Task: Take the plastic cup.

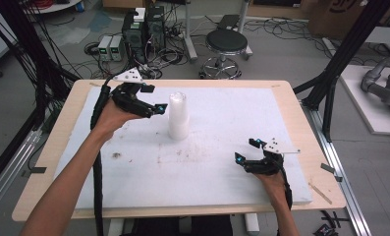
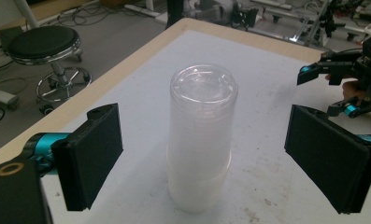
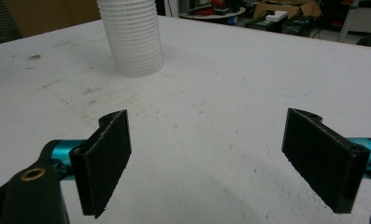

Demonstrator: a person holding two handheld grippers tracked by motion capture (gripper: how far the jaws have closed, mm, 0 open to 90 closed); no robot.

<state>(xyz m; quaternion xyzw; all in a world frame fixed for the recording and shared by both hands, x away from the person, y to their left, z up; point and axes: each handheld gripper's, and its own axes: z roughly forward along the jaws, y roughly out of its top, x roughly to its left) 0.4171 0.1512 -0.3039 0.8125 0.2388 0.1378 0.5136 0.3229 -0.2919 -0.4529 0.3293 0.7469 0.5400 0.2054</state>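
Observation:
A tall stack of white plastic cups [image 1: 178,117], turned upside down, stands on the white board [image 1: 217,177] a little left of its middle. My left gripper [image 1: 154,98] hovers just to the left of the stack, raised off the board and pointed at its upper part. In the left gripper view the stack [image 2: 199,135] stands between and beyond the wide-apart jaws of the left gripper [image 2: 206,154], which do not touch it. My right gripper [image 1: 246,150] rests low near the front right of the board, open and empty. The right gripper view shows the right gripper [image 3: 216,158] over bare board and the stack [image 3: 131,37] farther off.
The white board lies on a wooden table [image 1: 45,162] with a narrow wooden margin all round. Beyond the far edge are a black stool [image 1: 226,44], computer cases [image 1: 143,29] and loose cables on the floor. Black frame posts [image 1: 330,93] stand at the right.

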